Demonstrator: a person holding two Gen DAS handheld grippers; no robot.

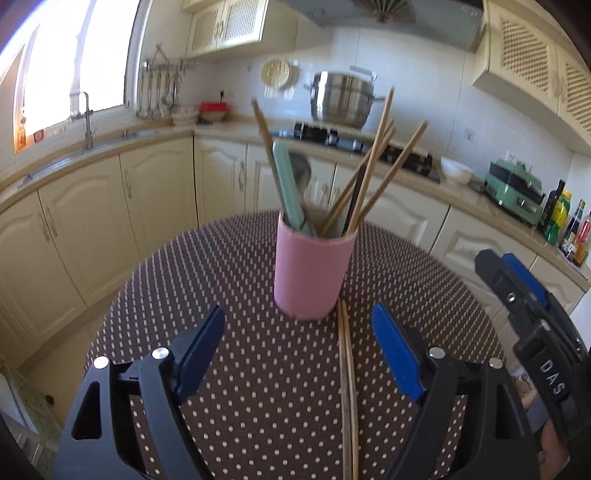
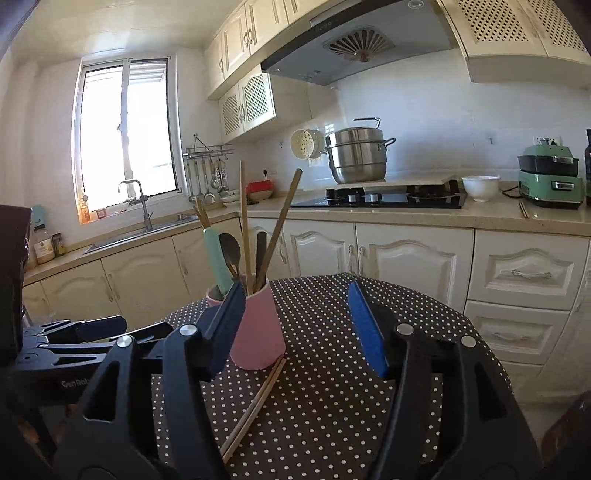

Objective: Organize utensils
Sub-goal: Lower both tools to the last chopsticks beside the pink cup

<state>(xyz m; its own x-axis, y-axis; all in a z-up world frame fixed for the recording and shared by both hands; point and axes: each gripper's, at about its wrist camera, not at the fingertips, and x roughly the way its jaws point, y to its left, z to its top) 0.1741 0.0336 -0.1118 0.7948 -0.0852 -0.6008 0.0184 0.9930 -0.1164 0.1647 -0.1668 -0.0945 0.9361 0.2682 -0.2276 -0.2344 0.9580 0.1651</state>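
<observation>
Chopsticks [image 1: 347, 387] flat on desk [image 1: 236, 387], far tips touching cup [image 1: 312, 273], long axis running straight out between open, empty left hand-held gripper [image 1: 299, 354]. Right hand-held gripper [image 2: 295, 328] also open, empty, farther off.

Daylight pours through the window [image 2: 125, 136], blown out to white at the upper left of both views. Fisheye bending curves the edges, corners go dark, and distant cabinets [image 1: 221, 26] look soft.
</observation>
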